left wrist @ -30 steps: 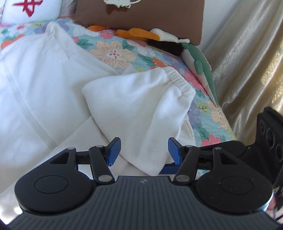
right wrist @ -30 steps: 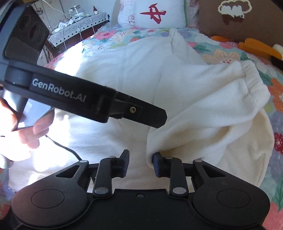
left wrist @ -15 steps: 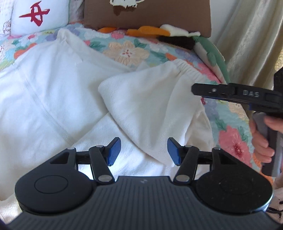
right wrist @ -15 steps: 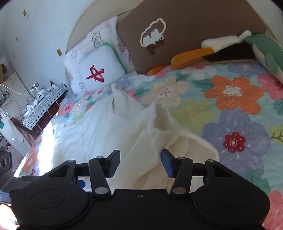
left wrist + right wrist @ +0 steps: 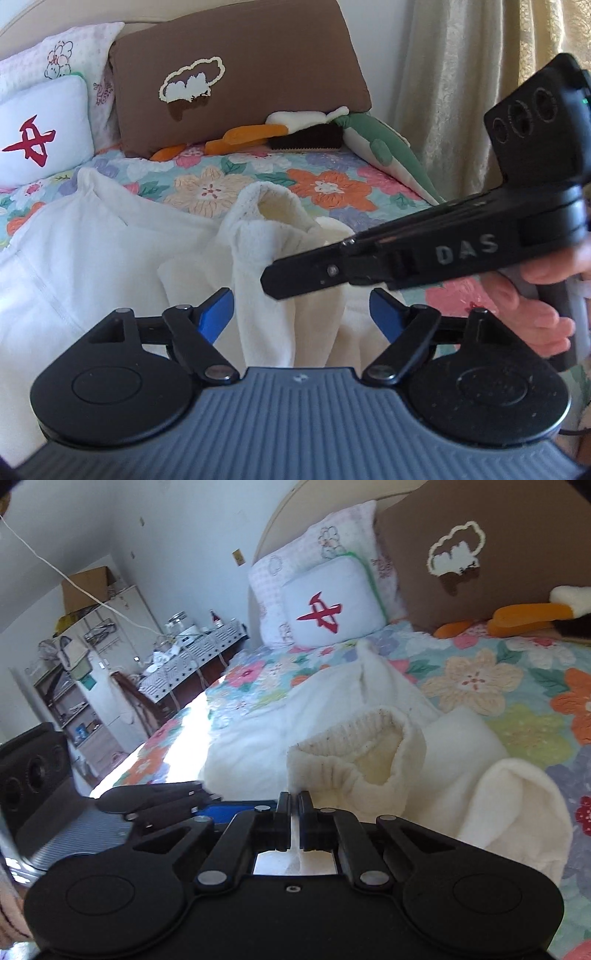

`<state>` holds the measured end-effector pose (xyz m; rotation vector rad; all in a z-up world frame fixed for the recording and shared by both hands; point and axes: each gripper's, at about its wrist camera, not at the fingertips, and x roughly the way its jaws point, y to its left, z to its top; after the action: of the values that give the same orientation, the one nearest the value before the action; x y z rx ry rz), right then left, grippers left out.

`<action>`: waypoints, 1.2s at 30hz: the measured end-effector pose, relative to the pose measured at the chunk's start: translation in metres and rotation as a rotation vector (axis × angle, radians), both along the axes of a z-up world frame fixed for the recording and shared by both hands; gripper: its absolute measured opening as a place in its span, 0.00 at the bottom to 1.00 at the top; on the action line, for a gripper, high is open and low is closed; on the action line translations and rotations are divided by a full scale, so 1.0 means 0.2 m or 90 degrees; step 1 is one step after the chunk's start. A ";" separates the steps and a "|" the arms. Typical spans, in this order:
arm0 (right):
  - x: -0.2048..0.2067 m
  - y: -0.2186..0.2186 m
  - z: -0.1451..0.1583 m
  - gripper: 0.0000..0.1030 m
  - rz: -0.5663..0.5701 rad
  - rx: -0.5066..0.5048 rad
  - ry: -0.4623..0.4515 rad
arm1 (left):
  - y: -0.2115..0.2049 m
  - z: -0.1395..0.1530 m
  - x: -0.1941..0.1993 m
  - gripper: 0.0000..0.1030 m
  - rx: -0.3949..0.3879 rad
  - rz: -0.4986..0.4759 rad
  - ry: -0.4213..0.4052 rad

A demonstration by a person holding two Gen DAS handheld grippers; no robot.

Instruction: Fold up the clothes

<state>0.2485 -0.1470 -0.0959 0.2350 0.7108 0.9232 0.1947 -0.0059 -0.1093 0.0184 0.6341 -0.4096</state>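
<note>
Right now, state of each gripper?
Left gripper: jaws opening, white garment between them, pads not pressing it.
Right gripper: shut on the garment's cuff.

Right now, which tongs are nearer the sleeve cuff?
Right. The right tongs are pinched on the cuff edge. The left tongs are opening around the sleeve lower down, pads not touching.

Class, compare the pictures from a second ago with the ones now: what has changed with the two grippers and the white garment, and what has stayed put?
The right gripper has shut on the sleeve cuff and lifted it off the garment. The left gripper has let go; its jaws are opening, pressing nothing. The pillows and floral bedspread stayed where they were.
</note>
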 end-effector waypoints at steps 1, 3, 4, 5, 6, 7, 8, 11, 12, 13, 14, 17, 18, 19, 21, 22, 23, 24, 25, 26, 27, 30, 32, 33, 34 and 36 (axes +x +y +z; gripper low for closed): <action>-0.01 0.01 0.00 0.05 0.022 0.011 0.005 | -0.01 -0.01 0.01 0.80 0.004 0.005 -0.003; -0.05 0.01 0.01 0.05 0.060 0.032 -0.015 | -0.02 -0.02 0.05 0.80 0.011 0.020 0.003; -0.06 0.01 0.01 0.05 0.072 0.032 -0.026 | 0.01 -0.03 0.06 0.80 0.007 0.049 0.015; -0.07 0.00 0.02 0.05 0.075 0.024 -0.036 | 0.03 -0.04 0.07 0.61 0.004 0.078 0.028; -0.07 0.00 0.02 0.05 0.067 0.017 -0.042 | 0.06 -0.06 0.08 0.40 -0.001 0.107 0.041; -0.06 -0.03 0.01 0.05 0.057 0.016 -0.034 | 0.13 -0.07 0.09 0.05 -0.036 0.137 0.073; -0.04 -0.06 0.01 0.05 0.042 0.022 -0.020 | 0.19 -0.09 0.09 0.06 -0.072 0.166 0.105; 0.03 -0.16 -0.03 0.08 -0.015 0.032 0.030 | 0.32 -0.09 -0.03 0.06 -0.102 0.234 0.100; 0.04 -0.19 -0.05 0.09 -0.039 0.014 0.041 | 0.33 -0.07 -0.08 0.06 -0.087 0.249 0.088; 0.05 -0.21 -0.06 0.09 -0.064 -0.010 0.045 | 0.36 -0.06 -0.13 0.06 -0.098 0.269 0.092; 0.05 -0.22 -0.07 0.10 -0.084 -0.030 0.041 | 0.40 -0.05 -0.18 0.06 -0.109 0.289 0.097; 0.04 -0.26 -0.07 0.13 -0.126 -0.058 0.025 | 0.53 -0.02 -0.31 0.07 -0.197 0.350 0.144; 0.03 -0.27 -0.07 0.17 -0.129 -0.051 0.027 | 0.55 -0.03 -0.35 0.07 -0.228 0.357 0.160; 0.04 -0.27 -0.07 0.22 -0.132 -0.047 0.031 | 0.58 -0.04 -0.39 0.08 -0.241 0.358 0.173; 0.04 -0.27 -0.08 0.37 -0.136 -0.059 0.029 | 0.58 -0.08 -0.42 0.12 -0.225 0.354 0.198; 0.05 -0.26 -0.08 0.37 -0.137 -0.066 0.028 | 0.58 -0.10 -0.44 0.19 -0.216 0.352 0.210; 0.05 -0.26 -0.09 0.37 -0.143 -0.080 0.030 | 0.58 -0.12 -0.45 0.31 -0.202 0.355 0.220; 0.06 -0.25 -0.10 0.38 -0.149 -0.096 0.034 | 0.58 -0.14 -0.46 0.37 -0.187 0.358 0.230; 0.07 -0.25 -0.12 0.38 -0.158 -0.103 0.045 | 0.58 -0.15 -0.47 0.41 -0.187 0.359 0.236; 0.08 -0.26 -0.14 0.39 -0.168 -0.107 0.059 | 0.59 -0.15 -0.48 0.41 -0.188 0.360 0.242; 0.10 -0.27 -0.16 0.44 -0.178 -0.112 0.072 | 0.60 -0.16 -0.49 0.41 -0.188 0.360 0.247; 0.14 -0.32 -0.22 0.52 -0.221 -0.099 0.120 | 0.62 -0.12 -0.51 0.47 -0.182 0.362 0.221; 0.16 -0.36 -0.26 0.53 -0.248 -0.080 0.146 | 0.63 -0.10 -0.51 0.57 -0.179 0.360 0.203; 0.17 -0.37 -0.28 0.53 -0.261 -0.063 0.155 | 0.62 -0.09 -0.50 0.60 -0.175 0.361 0.192; 0.18 -0.39 -0.29 0.53 -0.274 -0.046 0.161 | 0.62 -0.10 -0.47 0.68 -0.167 0.364 0.186; 0.21 -0.42 -0.33 0.55 -0.291 -0.010 0.171 | 0.62 -0.12 -0.43 0.73 -0.157 0.379 0.190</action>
<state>0.2907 -0.2311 -0.1609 0.4926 0.8659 0.4533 0.1084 0.1187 -0.1342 -0.4641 0.8423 0.0930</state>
